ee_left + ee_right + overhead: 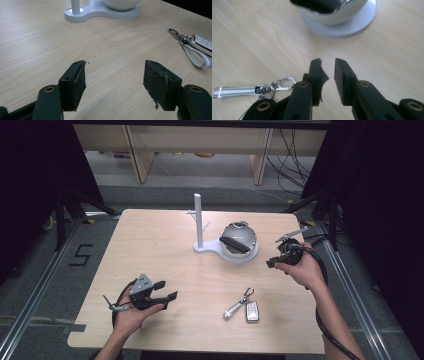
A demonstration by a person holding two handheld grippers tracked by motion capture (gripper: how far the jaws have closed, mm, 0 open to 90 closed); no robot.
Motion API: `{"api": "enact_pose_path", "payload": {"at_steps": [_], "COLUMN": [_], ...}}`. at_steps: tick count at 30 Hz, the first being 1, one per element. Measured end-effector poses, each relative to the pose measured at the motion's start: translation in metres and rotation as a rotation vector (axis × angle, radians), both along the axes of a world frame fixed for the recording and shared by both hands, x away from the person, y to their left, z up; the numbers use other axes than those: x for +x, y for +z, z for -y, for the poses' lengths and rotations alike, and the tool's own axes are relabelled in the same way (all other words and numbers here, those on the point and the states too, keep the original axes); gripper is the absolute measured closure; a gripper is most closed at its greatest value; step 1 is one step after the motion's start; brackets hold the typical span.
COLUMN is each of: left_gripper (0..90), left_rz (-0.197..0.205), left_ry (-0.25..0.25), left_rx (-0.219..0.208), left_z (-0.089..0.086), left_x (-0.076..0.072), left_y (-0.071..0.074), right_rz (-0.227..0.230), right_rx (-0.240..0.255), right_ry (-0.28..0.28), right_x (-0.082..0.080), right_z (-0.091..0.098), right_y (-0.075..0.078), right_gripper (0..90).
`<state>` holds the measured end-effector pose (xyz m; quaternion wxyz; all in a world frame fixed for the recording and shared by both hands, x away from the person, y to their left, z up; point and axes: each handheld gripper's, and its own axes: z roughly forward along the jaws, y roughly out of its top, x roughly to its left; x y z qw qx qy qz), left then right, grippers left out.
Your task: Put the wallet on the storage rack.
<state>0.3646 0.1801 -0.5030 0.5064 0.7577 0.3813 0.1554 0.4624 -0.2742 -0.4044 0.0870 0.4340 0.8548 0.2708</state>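
Light wood worktop (165, 250). White stand (199, 222) with upright post at 12 o'clock; its base carries a round silver bowl (239, 240) just at the post's 3 o'clock — a dark object lies across the bowl, can't tell what. Key fob (251, 310) with strap and clip at 5 o'clock, lying flat. Left tongs (166, 290) at 8 o'clock — wide apart, holding nothing. Right tongs (328, 62) at 3 o'clock, narrow gap, nothing between them, pointing at the bowl.

light: even overhead glow brightening the table (165, 245) | shadows: lying soft | surroundings: staying dark | gripper views: near jaws blurring slightly
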Motion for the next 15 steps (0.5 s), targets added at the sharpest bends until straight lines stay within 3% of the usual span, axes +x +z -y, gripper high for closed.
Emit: {"api": "enact_pose_path", "payload": {"at_steps": [4, 8, 9, 11, 15], "left_gripper": [33.6, 33.6, 33.6, 33.6, 33.6], "left_rz": [0.000, 0.001, -0.001, -0.002, -0.004], "left_ry": [0.007, 0.008, 0.010, 0.005, 0.007], "left_rx": [0.004, 0.004, 0.008, -0.004, 0.001], "left_z": [0.000, -0.001, -0.001, -0.001, 0.000], "left_x": [0.000, 0.000, 0.000, 0.001, 0.001], "left_y": [0.000, 0.000, 0.001, 0.000, 0.000], "right_rz": [-0.062, -0.086, -0.121, -0.127, -0.207], "right_rx": [-0.001, 0.007, 0.020, 0.016, 0.030], "right_ry": [-0.026, -0.013, -0.042, -0.023, -0.052], "right_x": [-0.005, -0.009, -0.012, -0.013, -0.020], "right_z": [0.000, -0.005, -0.008, -0.011, -0.023], "right_y": [-0.014, -0.026, -0.028, -0.034, -0.043], "right_gripper": [76.9, 78.9, 79.6, 81.3, 83.0]}}
